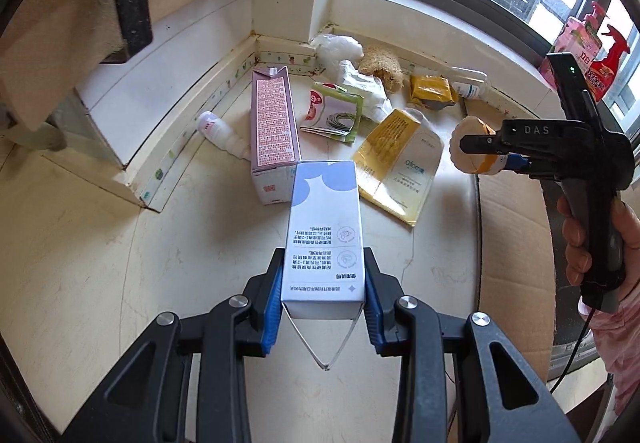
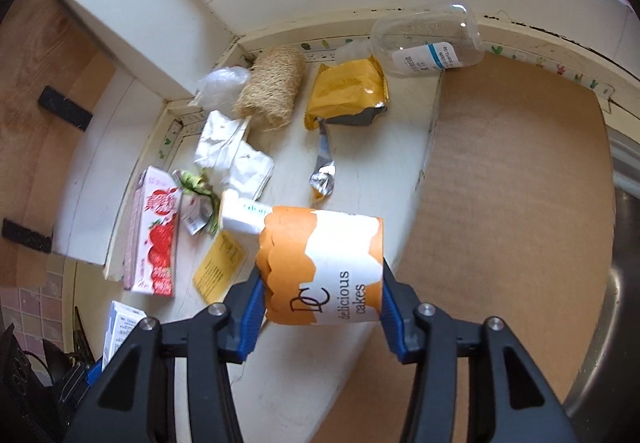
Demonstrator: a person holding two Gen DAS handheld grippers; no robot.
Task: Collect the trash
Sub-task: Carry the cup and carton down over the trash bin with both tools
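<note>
Left wrist view shows the left gripper [image 1: 324,279] closed on the near end of a pale blue-and-white cardboard carton [image 1: 324,227], which juts forward at lower centre of the frame, its blue pads pressing the two long sides. At the right edge, the right gripper [image 1: 474,151] pinches an orange-and-white paper cake cup [image 1: 472,147]; the right wrist view confirms its jaws clamped on the cup's wall [image 2: 320,267], held above the counter.

Both items look light and hollow. The carton seems stiff enough for a side grip; the cup is thin paper and would likely crush under a hard squeeze, so a gentle hold low on the wall suits it.

More litter crowds the cream countertop [image 1: 100,243] in the upper middle: a pink strawberry-print milk carton [image 1: 274,131] lying flat, a yellow pouch [image 1: 400,167], a crumpled white tissue [image 2: 232,155], a loofah [image 2: 272,91], a torn yellow foil wrapper [image 2: 344,91] and a clear plastic bottle [image 2: 428,43]. The pink carton lies just beyond the held carton's tip.
</note>
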